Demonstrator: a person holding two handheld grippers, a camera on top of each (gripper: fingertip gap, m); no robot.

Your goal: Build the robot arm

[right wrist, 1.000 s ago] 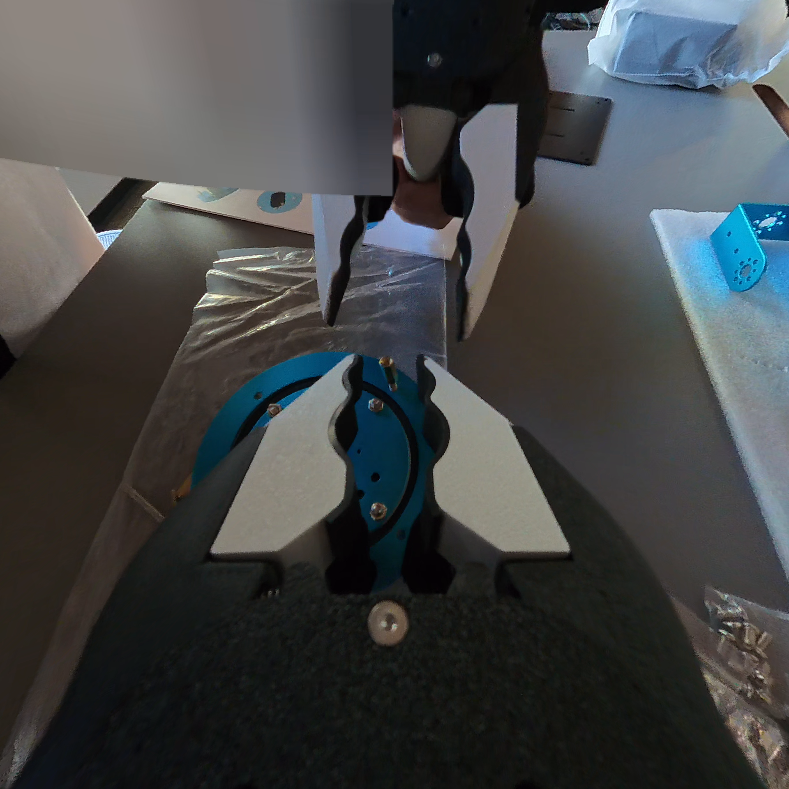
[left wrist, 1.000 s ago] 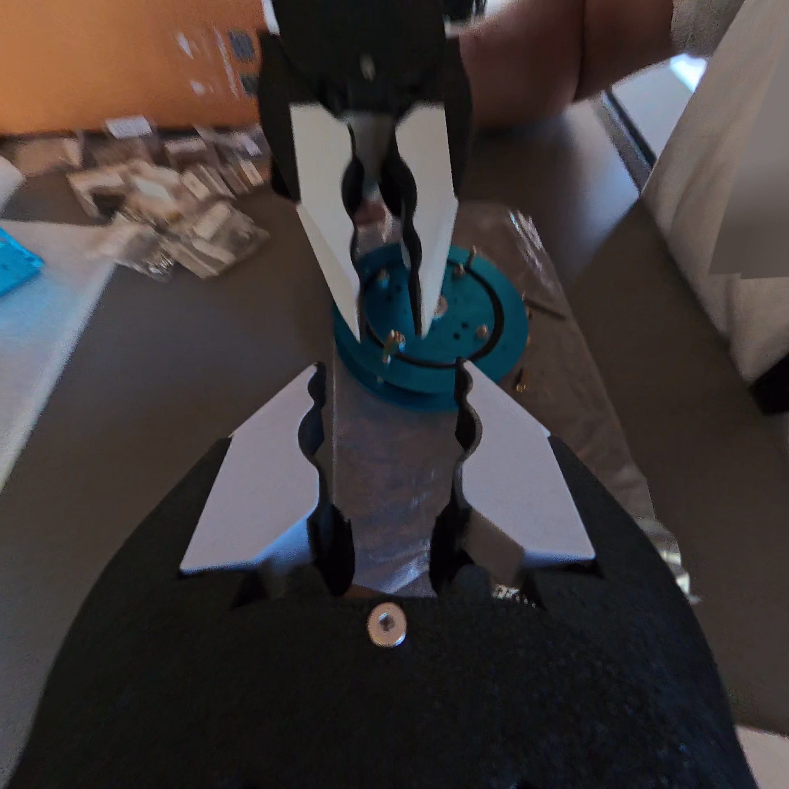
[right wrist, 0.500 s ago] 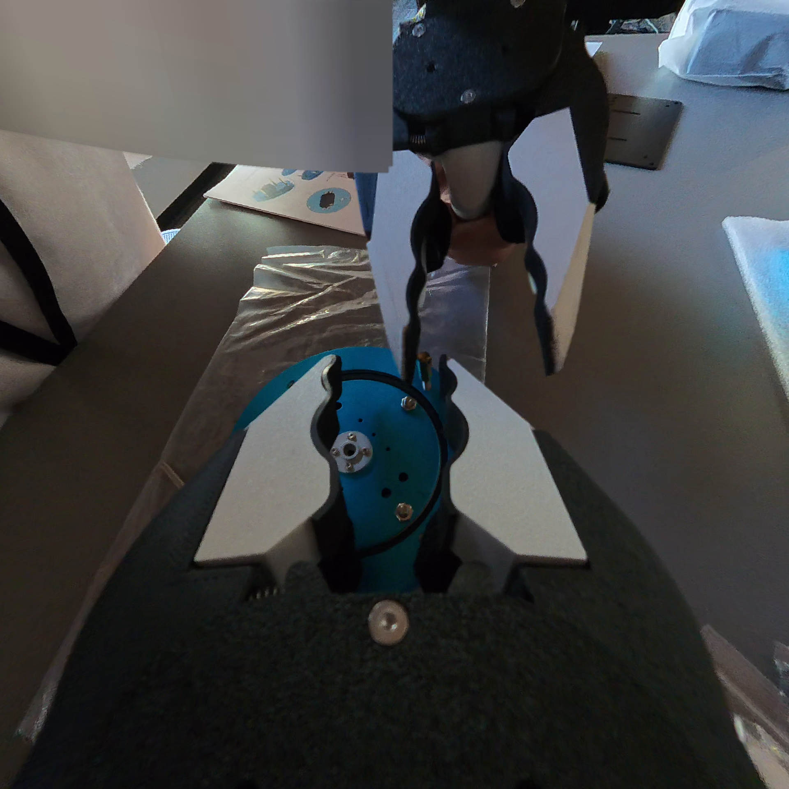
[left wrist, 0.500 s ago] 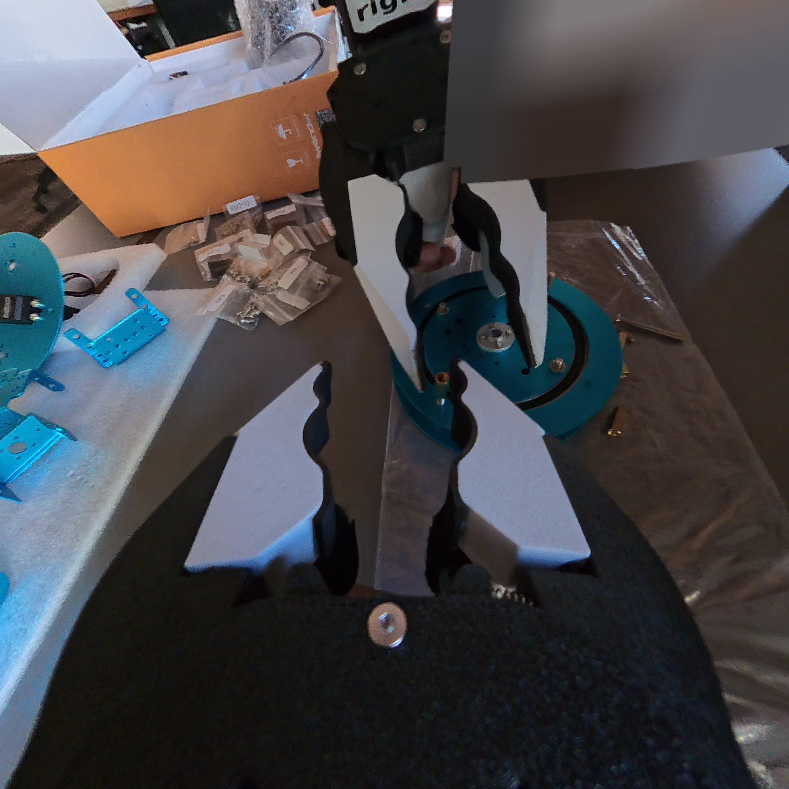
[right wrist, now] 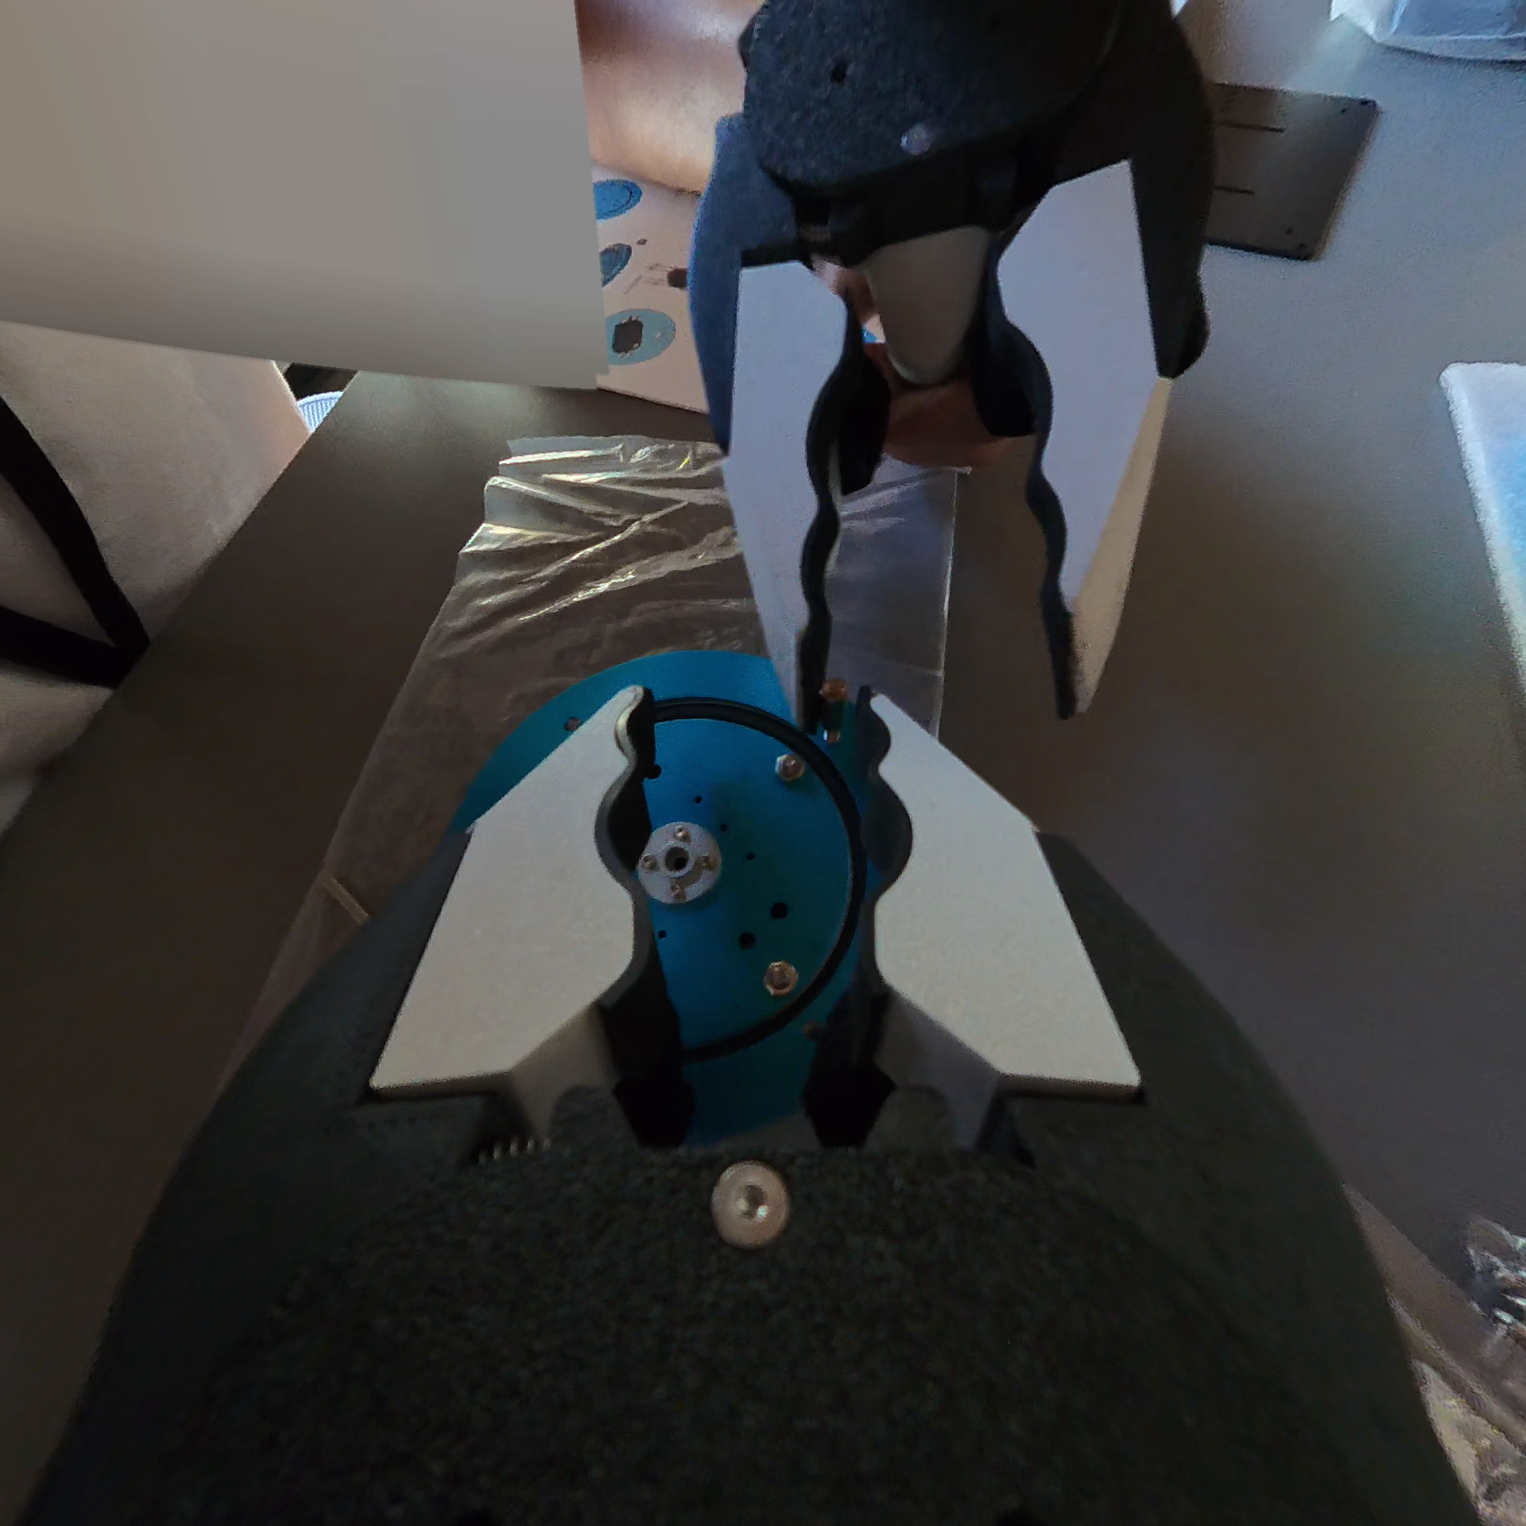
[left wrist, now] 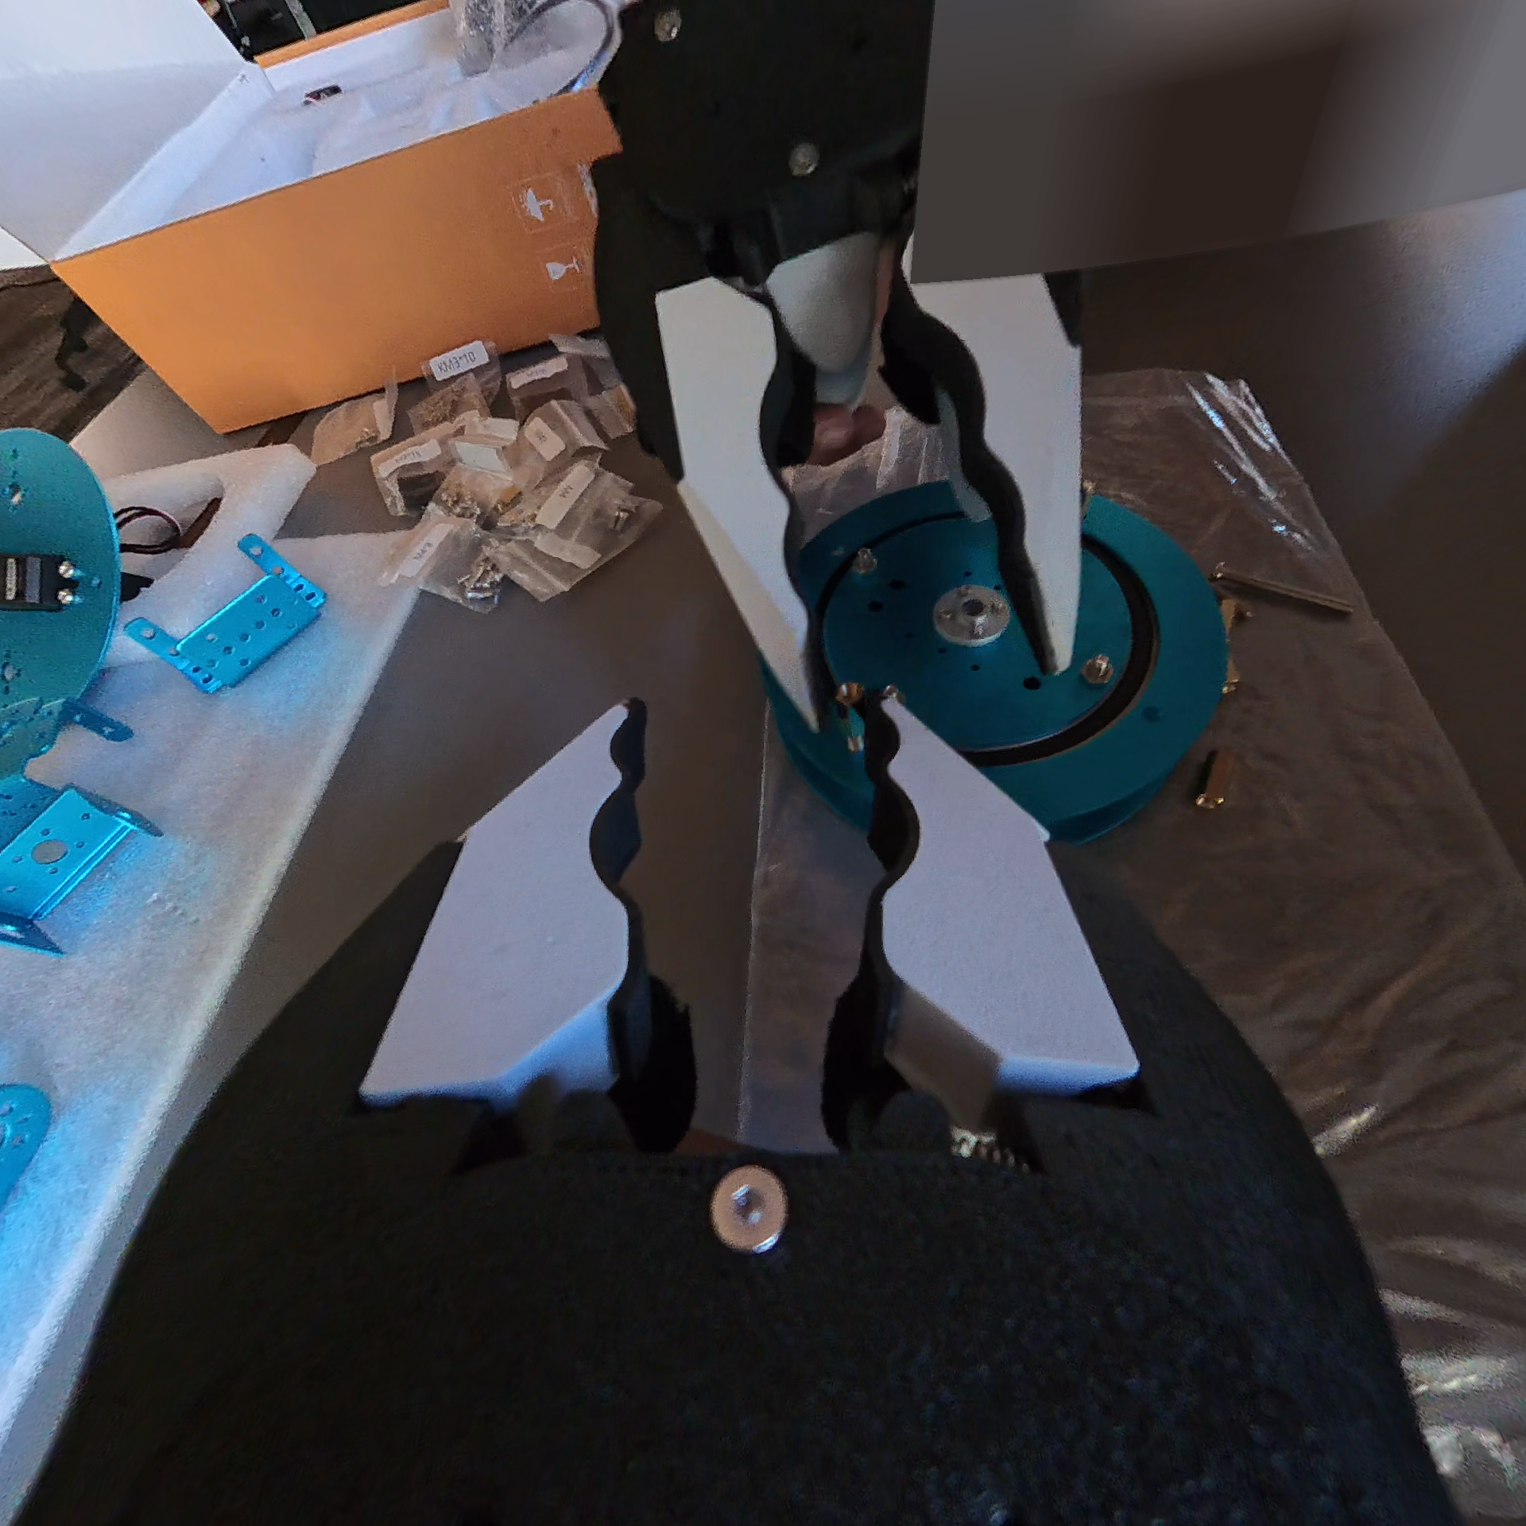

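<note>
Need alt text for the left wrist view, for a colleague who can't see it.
The open left gripper faces a blue round turntable base on clear plastic sheet, where the open right gripper reaches down over it. Small hardware bags, an orange box and blue brackets lie left.

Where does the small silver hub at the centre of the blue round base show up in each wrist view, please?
Left wrist view: the silver hub lies right of centre in the upper half, beside the right gripper's far fingertip.
Right wrist view: the hub sits just below the middle, between that gripper's own fingers.
Shared landmark: the blue round base on the clear plastic sheet.
</note>
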